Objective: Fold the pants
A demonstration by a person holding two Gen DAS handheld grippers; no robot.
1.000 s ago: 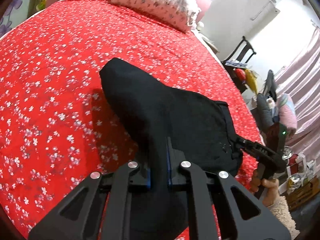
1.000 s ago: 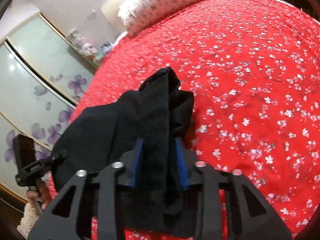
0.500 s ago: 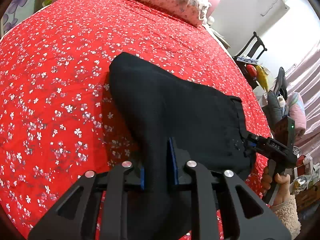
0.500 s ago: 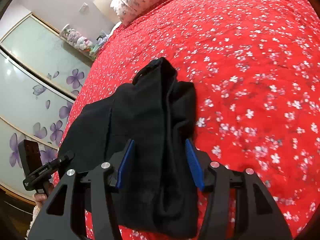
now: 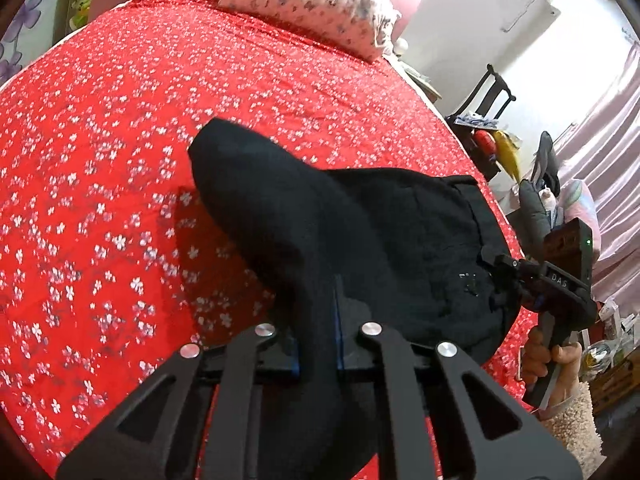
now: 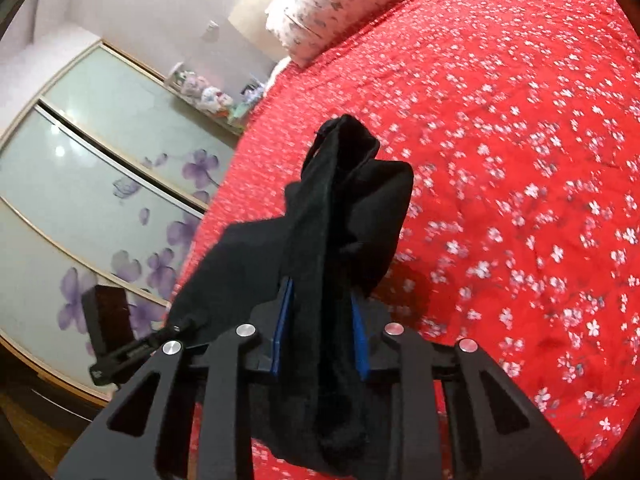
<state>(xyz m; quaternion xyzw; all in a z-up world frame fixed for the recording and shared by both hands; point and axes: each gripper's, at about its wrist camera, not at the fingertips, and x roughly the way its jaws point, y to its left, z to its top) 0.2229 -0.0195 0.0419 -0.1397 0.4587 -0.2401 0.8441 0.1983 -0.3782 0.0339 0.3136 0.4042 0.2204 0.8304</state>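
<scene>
Black pants [image 5: 360, 240] hang bunched over the red flowered bed [image 5: 120, 140], held up between both grippers. My left gripper [image 5: 318, 344] is shut on one corner of the pants; the cloth drapes over its fingers. My right gripper [image 6: 320, 332] is shut on the other corner of the pants [image 6: 332, 220], its blue pads spread around a thick fold. The right gripper also shows in the left wrist view [image 5: 520, 276], at the pants' waistband. The left gripper shows at the lower left of the right wrist view [image 6: 136, 348].
A flowered pillow [image 5: 308, 4] lies at the head of the bed. A chair with clutter [image 5: 488, 120] and pink curtains [image 5: 608, 152] stand on the right side. A wardrobe with purple-flower glass doors [image 6: 80, 200] stands on the left side.
Both grippers have lifted the pants higher and drawn them toward the near edge of the bed. The right gripper's jaws spread around the fold, then narrowed again.
</scene>
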